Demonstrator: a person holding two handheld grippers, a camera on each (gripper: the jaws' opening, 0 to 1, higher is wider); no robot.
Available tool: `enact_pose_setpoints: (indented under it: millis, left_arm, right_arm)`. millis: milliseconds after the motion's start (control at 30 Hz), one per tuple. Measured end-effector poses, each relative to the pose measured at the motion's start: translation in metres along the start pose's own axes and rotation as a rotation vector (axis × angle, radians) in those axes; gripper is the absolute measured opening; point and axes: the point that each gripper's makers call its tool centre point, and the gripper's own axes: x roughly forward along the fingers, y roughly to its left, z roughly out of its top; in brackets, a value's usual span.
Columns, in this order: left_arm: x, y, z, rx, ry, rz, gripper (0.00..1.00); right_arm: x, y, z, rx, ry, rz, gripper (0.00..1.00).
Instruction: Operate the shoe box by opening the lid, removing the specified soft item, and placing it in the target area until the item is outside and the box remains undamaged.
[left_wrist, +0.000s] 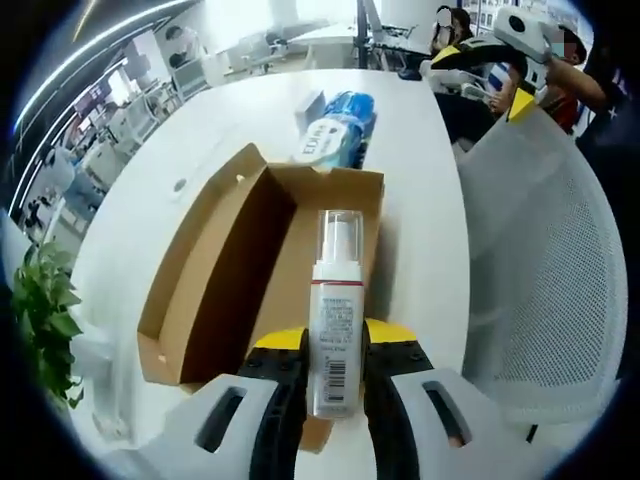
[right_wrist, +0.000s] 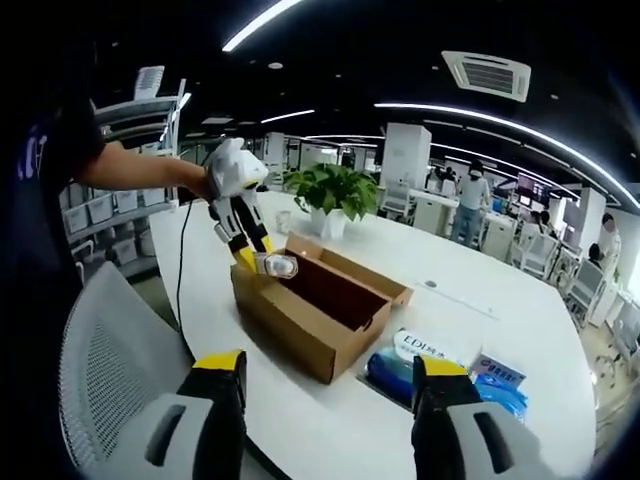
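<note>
Jaws of our left gripper (left_wrist: 334, 385) pinch a white pump bottle (left_wrist: 334, 320) by its base, holding it just above the near end of the open cardboard shoe box (left_wrist: 215, 290) on the white table (left_wrist: 420, 200). Our right gripper (right_wrist: 325, 400) hangs with jaws spread wide on nothing, short of the box. Beyond the box lie blue-and-white packets (left_wrist: 335, 130), and farther off stands a potted plant (right_wrist: 335, 195).
</note>
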Motion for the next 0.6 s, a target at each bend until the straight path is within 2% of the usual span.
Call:
enact_pose_setpoints:
  millis: [367,467,600]
  left_arm:
    - [-0.008,-0.016,0.013,0.017,-0.046,-0.015,0.19]
    - [-0.011,-0.021,0.021,0.036,-0.090,-0.022,0.19]
    - [-0.013,-0.022,0.025,0.028,-0.115,-0.012,0.19]
  right_arm:
    - [0.010,0.011,0.008,-0.029,-0.018,0.056,0.55]
    - [0.015,0.015,0.011,-0.045,-0.022,0.081,0.54]
    - [0.020,0.020,0.016,-0.065,-0.031,0.109,0.51]
